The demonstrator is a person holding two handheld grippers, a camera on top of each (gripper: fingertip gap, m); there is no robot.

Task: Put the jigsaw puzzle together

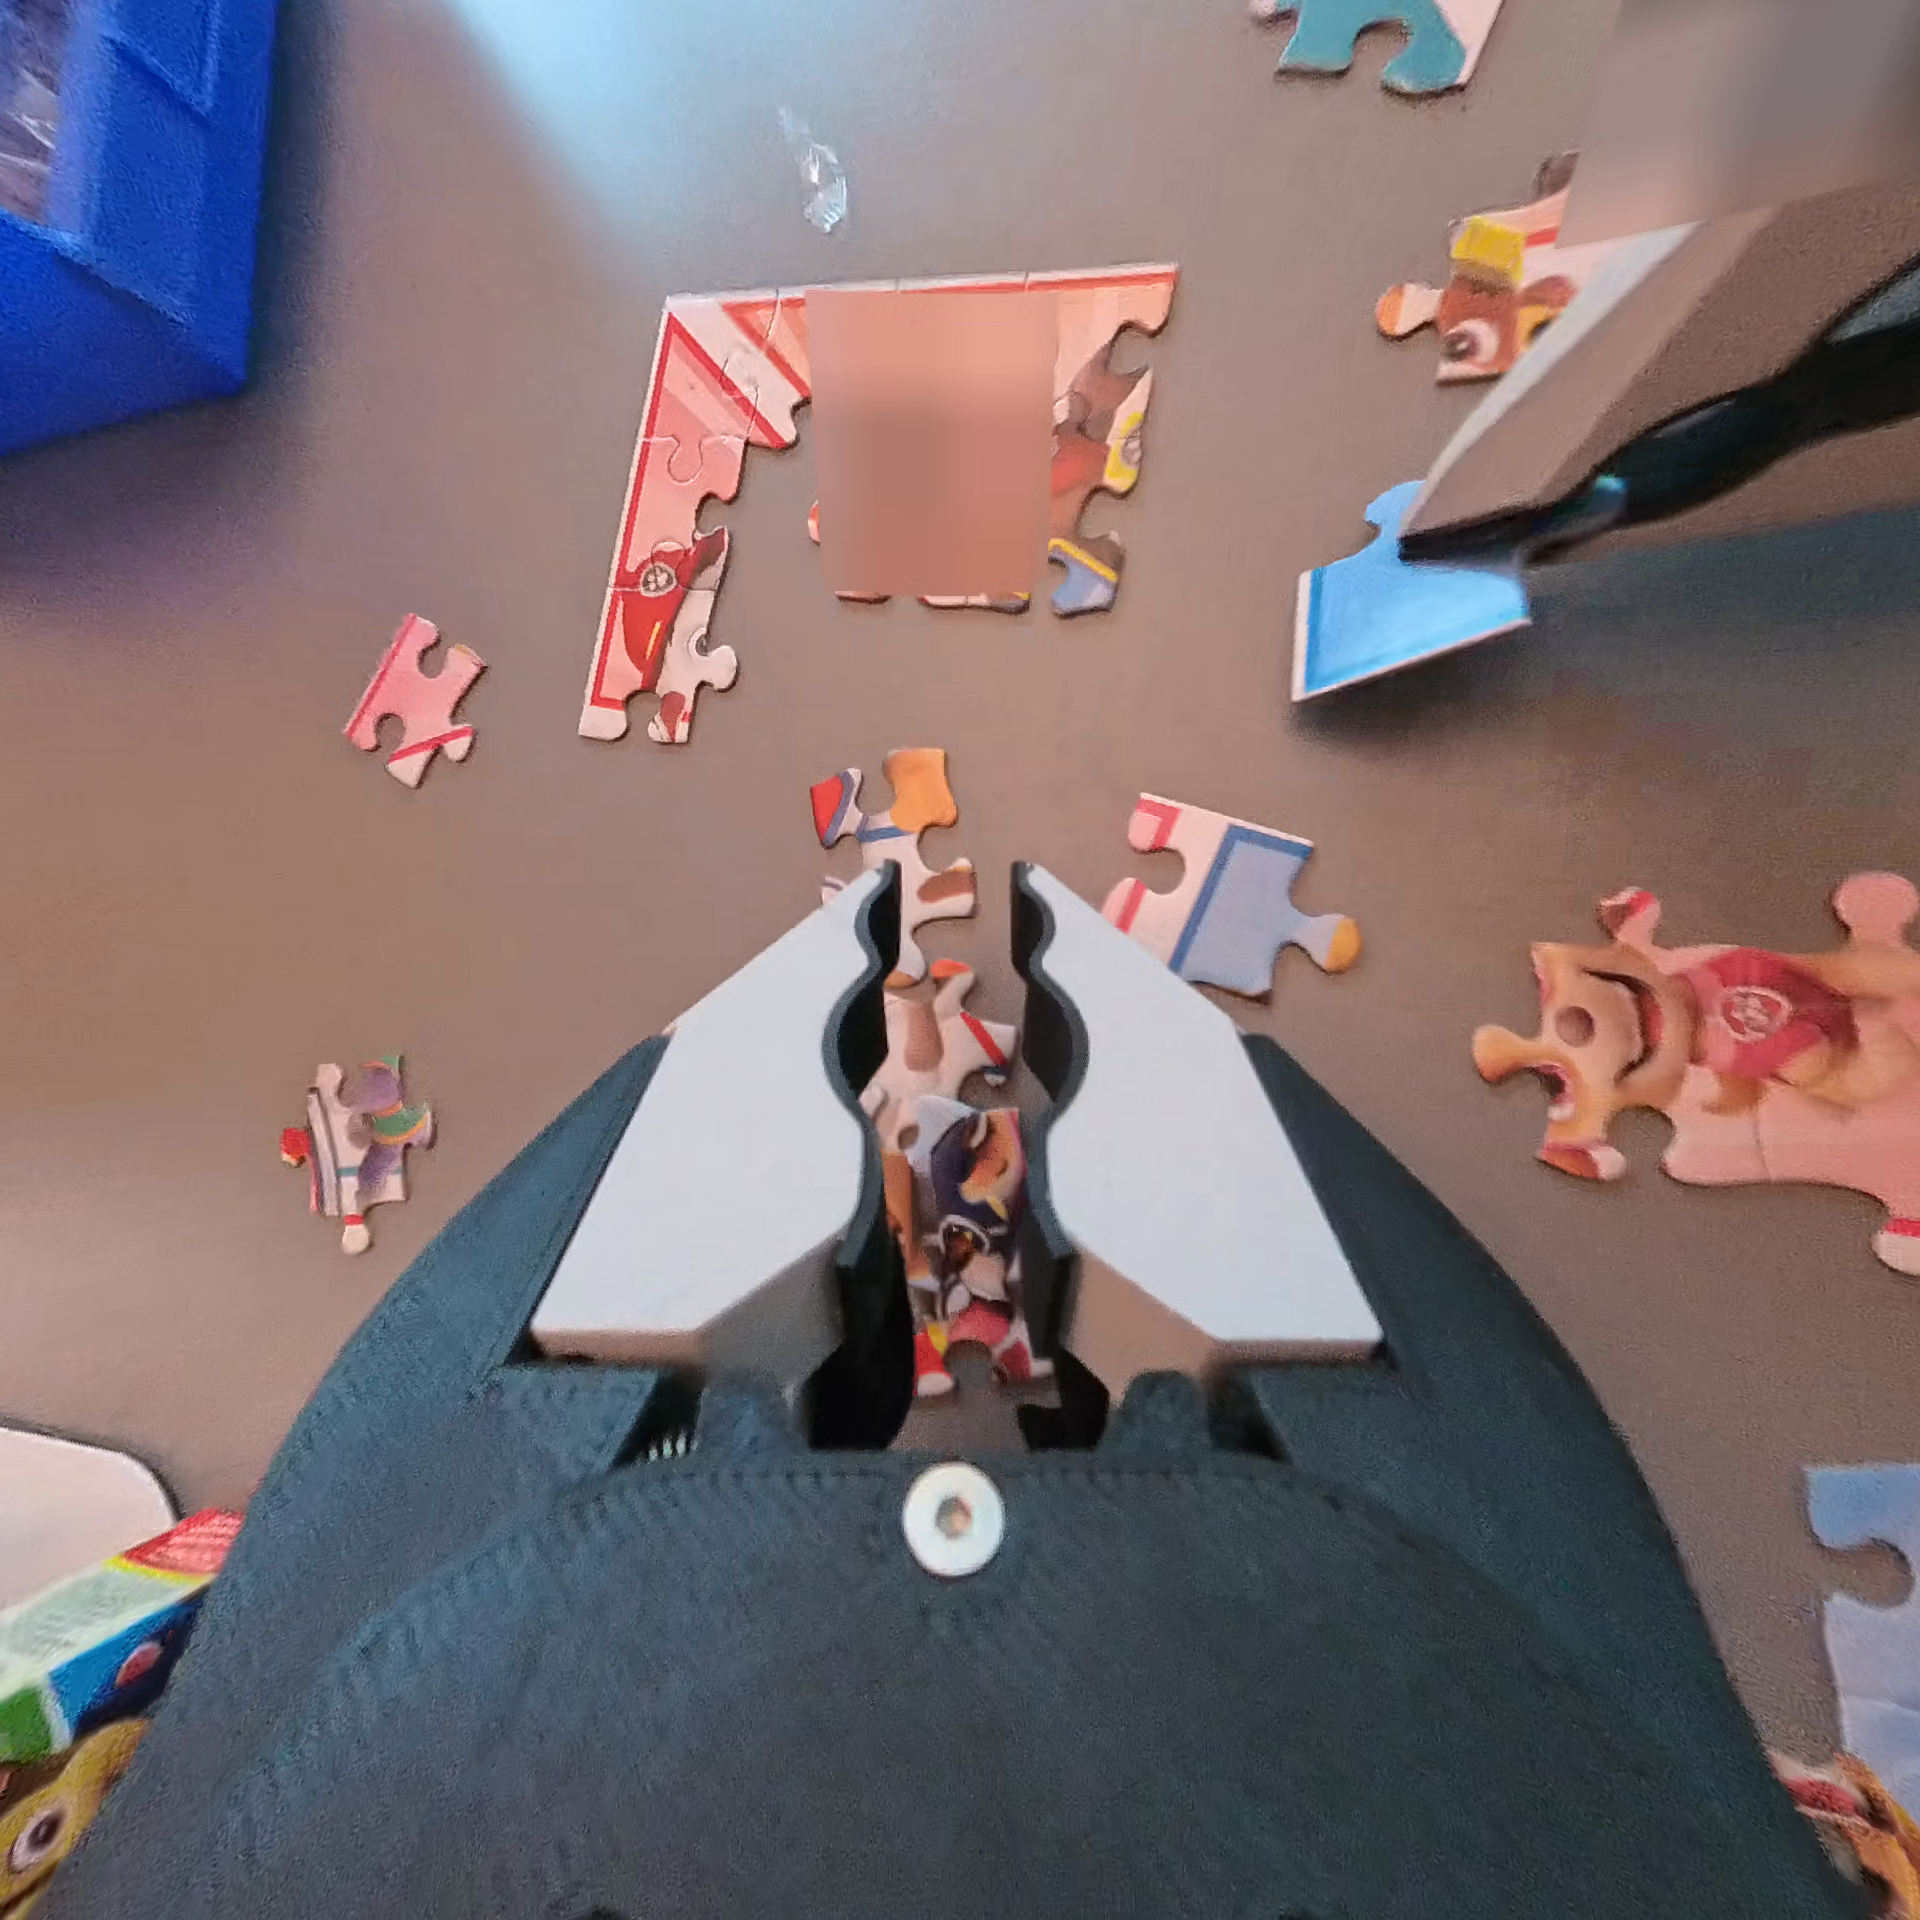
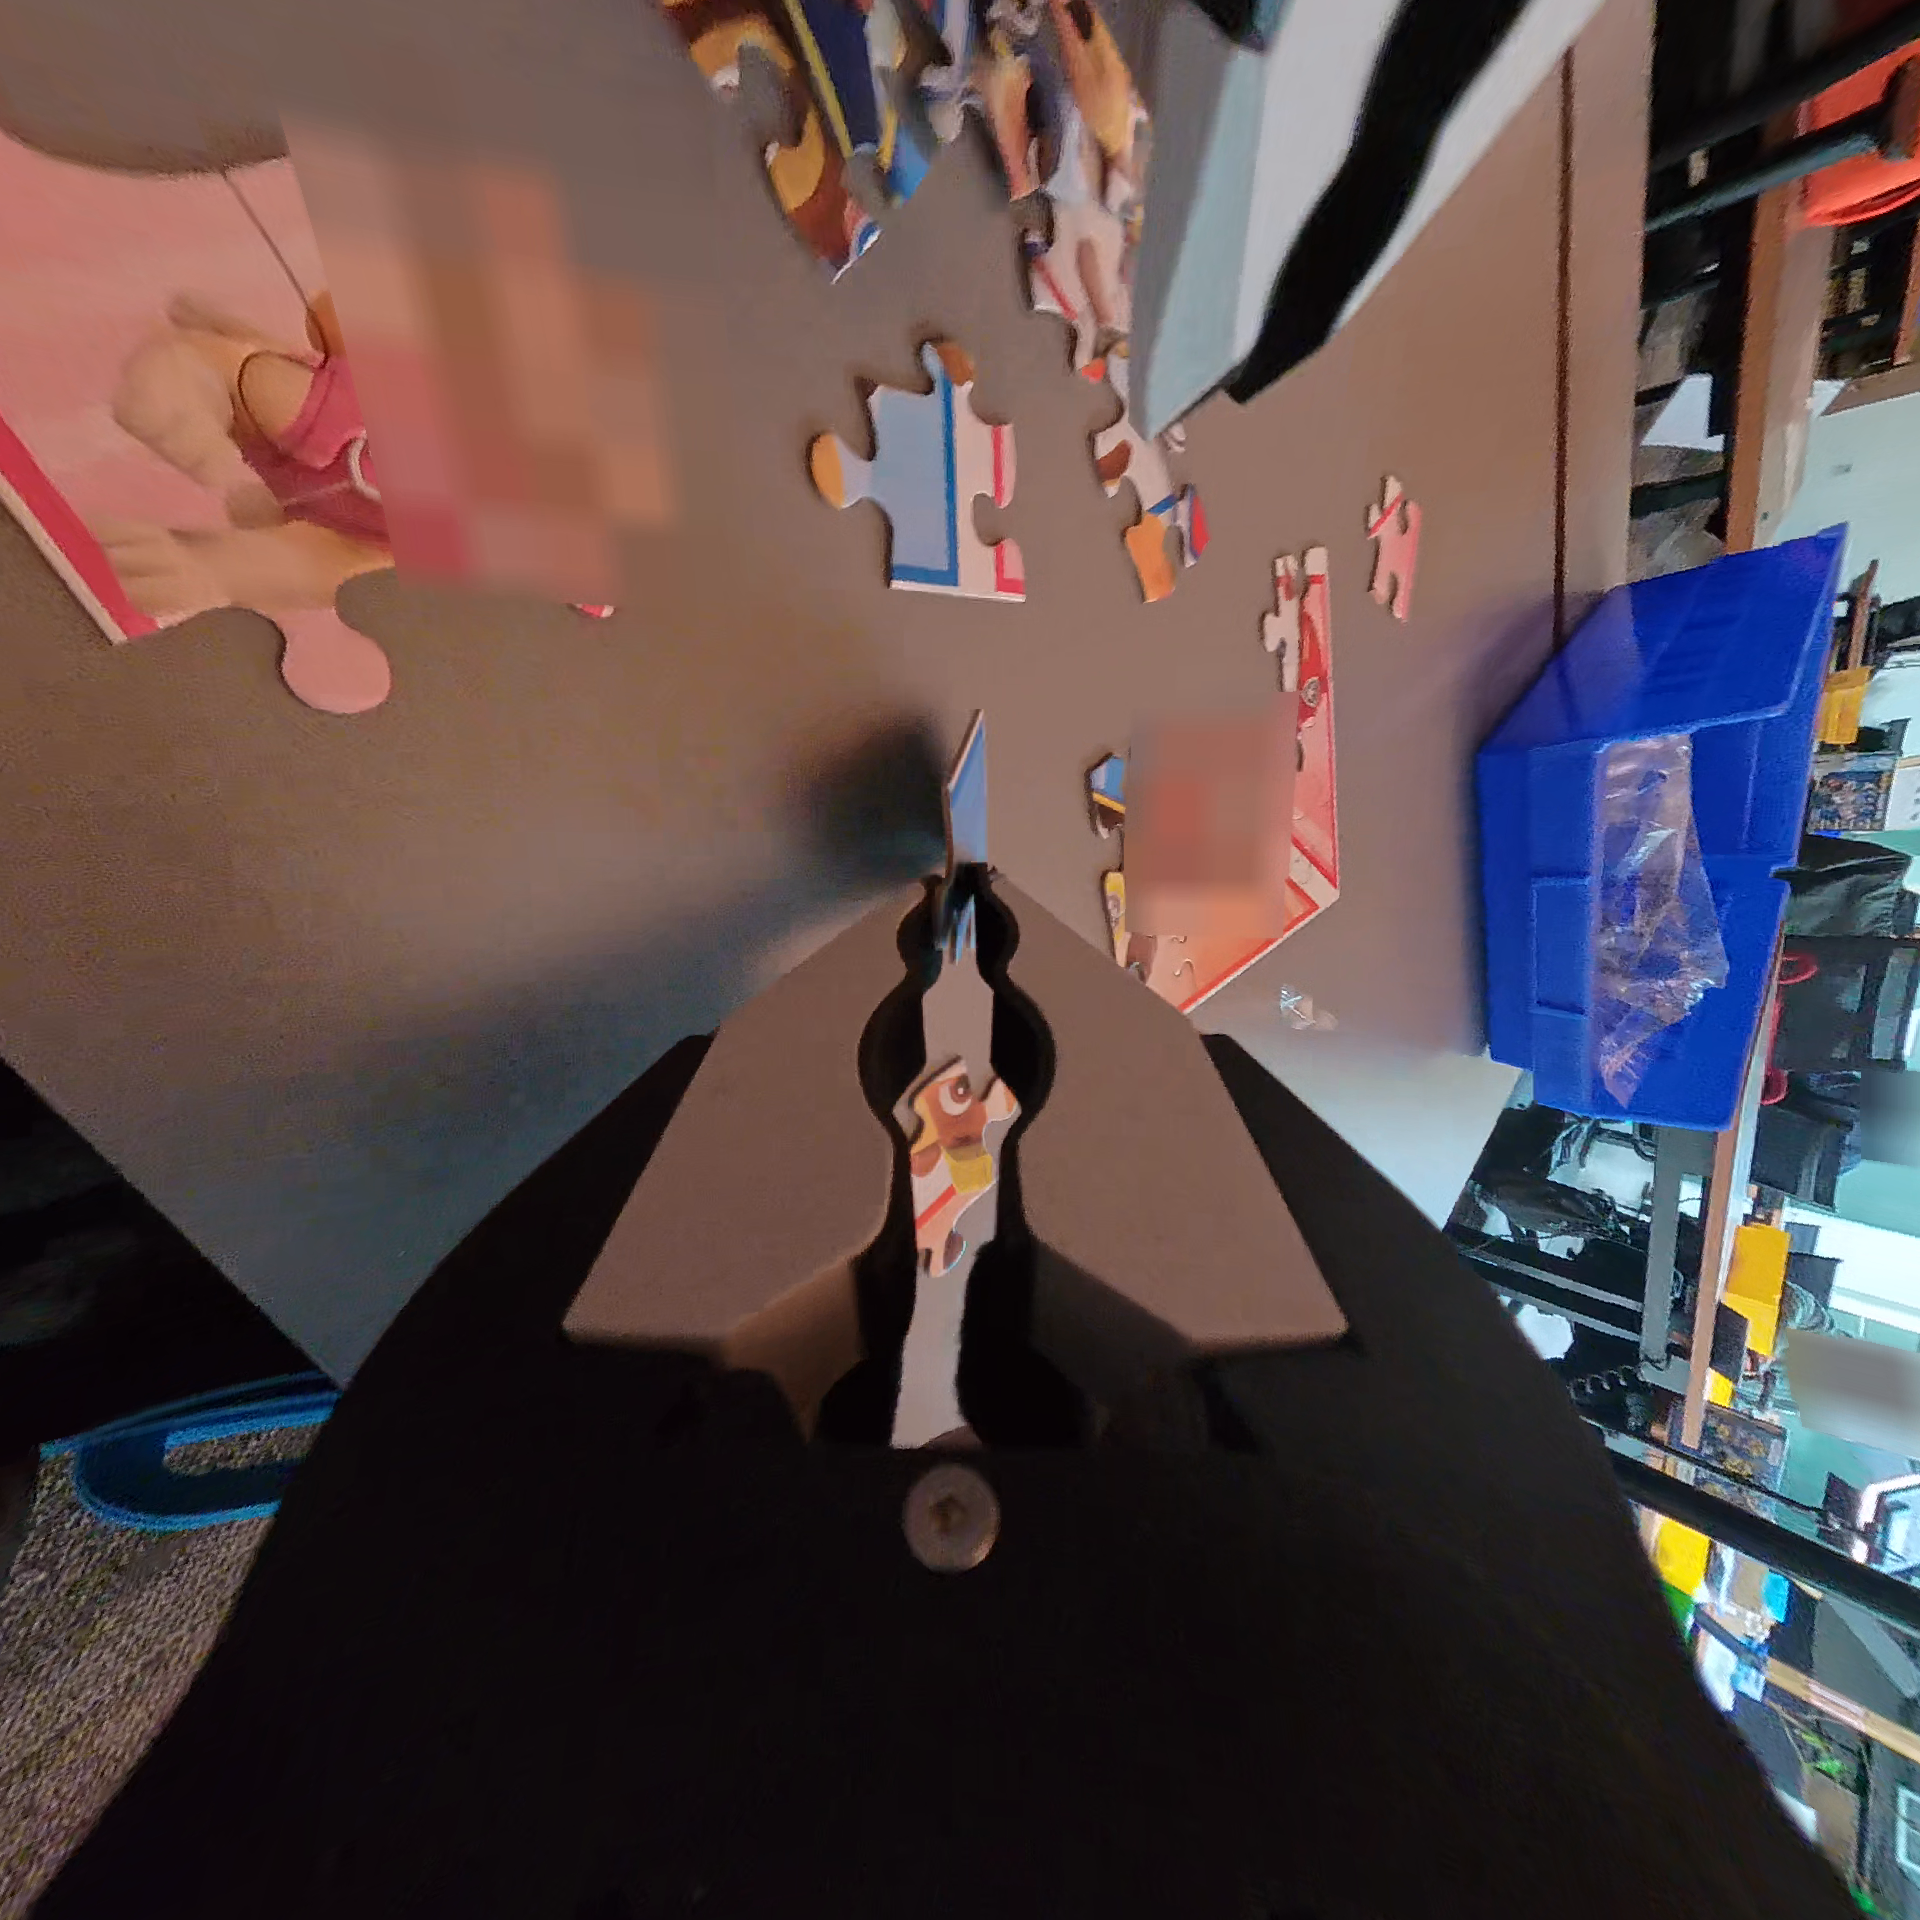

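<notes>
Presently, reading the left wrist view from left to right: one blue bin (image 1: 114, 208) at the far left corner of the grey worktop (image 1: 260, 883); one printed box (image 1: 94, 1642) at the near left edge; two loose pieces at left, a pink one (image 1: 416, 698) and a purple-and-white one (image 1: 358, 1143). One assembled section (image 1: 717, 488) lies centrally, an L-shaped corner run of joined pieces, its longer arm running away from the camera and its shorter arm running rightward along the far edge. The left gripper (image 1: 951, 883) hovers over a string of pieces (image 1: 914, 862) in the centre, jaws slightly parted and holding nothing. One pale blue piece (image 1: 1226, 899) lies just right of it. The right gripper (image 1: 1455, 540) enters from the upper right, jaws closed on one blue edge piece (image 1: 1403, 613), which is lifted off the worktop and tilted. Further loose pieces lie at far right; their count cannot be told, as some are cut off.
</notes>
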